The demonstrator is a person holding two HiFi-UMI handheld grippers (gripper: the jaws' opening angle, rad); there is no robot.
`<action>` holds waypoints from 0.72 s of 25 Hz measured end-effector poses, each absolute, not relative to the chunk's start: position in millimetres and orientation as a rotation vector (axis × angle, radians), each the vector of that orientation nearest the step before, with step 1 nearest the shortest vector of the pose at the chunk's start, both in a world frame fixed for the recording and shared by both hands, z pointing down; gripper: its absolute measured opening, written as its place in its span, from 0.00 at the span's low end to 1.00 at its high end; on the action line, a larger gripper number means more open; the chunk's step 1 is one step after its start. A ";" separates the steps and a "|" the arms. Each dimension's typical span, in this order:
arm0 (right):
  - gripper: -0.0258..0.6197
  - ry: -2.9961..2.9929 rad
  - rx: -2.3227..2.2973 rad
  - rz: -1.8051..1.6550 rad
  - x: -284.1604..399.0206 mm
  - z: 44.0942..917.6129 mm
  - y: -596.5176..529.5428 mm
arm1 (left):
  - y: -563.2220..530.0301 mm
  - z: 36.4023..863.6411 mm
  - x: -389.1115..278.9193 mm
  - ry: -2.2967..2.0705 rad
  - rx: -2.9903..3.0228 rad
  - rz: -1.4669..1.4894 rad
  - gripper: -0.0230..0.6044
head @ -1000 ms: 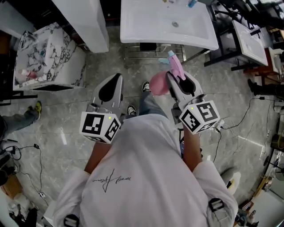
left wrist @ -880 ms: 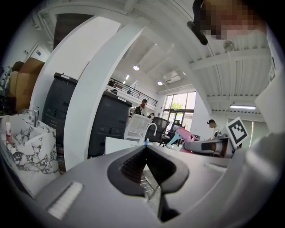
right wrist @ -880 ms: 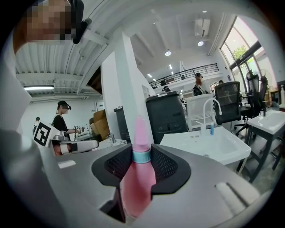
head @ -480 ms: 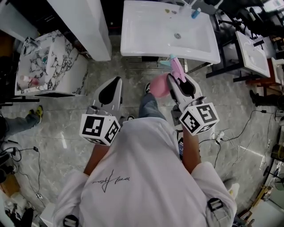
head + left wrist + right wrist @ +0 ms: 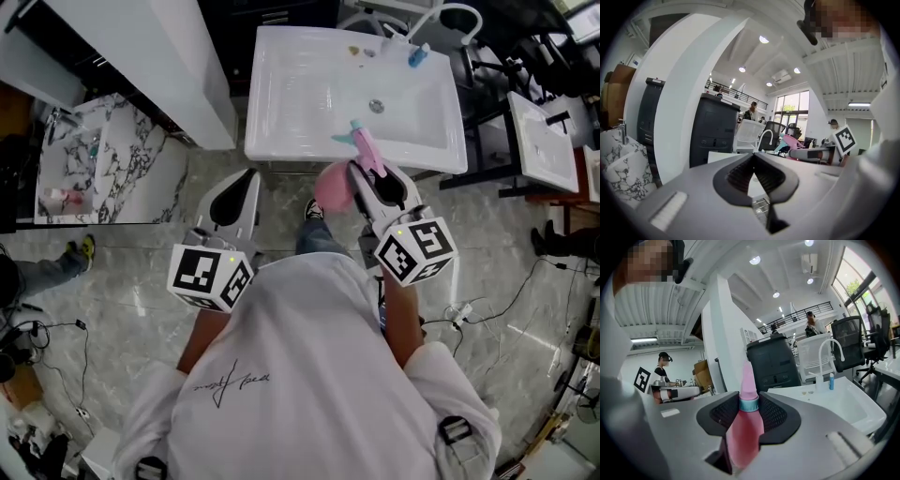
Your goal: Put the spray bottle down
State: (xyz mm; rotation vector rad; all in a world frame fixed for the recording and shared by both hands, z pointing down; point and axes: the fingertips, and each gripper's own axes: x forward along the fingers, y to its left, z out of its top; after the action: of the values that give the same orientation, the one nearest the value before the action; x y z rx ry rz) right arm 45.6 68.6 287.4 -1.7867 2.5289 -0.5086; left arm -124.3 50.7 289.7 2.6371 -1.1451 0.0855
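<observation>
**Pink spray bottle held at the front of the white sink**

The right gripper (image 5: 749,405) pinches the pink spray bottle (image 5: 360,155) at its teal collar (image 5: 749,403), with 1 pad on each side of the neck. The bottle is held in the air and set on no surface. Its spray head points away from the person. In the head view that head lies over the front rim of the white sink (image 5: 272,131), while the round pink body is over the grey floor (image 5: 112,281).

The sink's bowl shows its drain (image 5: 376,106). On the back ledge, beside the white faucet (image 5: 830,350), a small blue bottle (image 5: 416,56) stands upright. A few specks near it are too small to tell.

At the left of the head view is a marble-patterned basin (image 5: 127,178), well apart from both grippers. It holds a few small items that cannot be named from here.

The left gripper (image 5: 753,157) has its jaws pressed together at the tips, with nothing between them. It is held beside the right one, short of the sink.
</observation>
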 end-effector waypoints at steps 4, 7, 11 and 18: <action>0.24 2.545 -1.766 -0.539 69.4 291.7 35.5 | 17.8 294.5 -97.4 -1.146 2.623 0.118 0.12; 0.24 2.553 -1.758 -0.557 88.8 295.4 13.7 | -4.6 296.6 -79.6 -1.156 2.612 0.126 0.12; 0.24 2.551 -1.757 -0.568 112.9 298.4 -10.6 | -30.4 297.9 -58.6 -1.168 2.608 0.136 0.12; 0.24 2.561 -1.739 -0.577 146.3 304.3 -45.8 | -65.1 295.9 -29.2 -1.205 2.608 0.138 0.12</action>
State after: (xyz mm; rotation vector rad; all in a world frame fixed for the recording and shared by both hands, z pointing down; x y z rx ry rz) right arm 146.3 -45.8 304.3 -1.7392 2.5609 -0.5771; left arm -29.2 -65.1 295.9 2.6075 -1.2049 0.1378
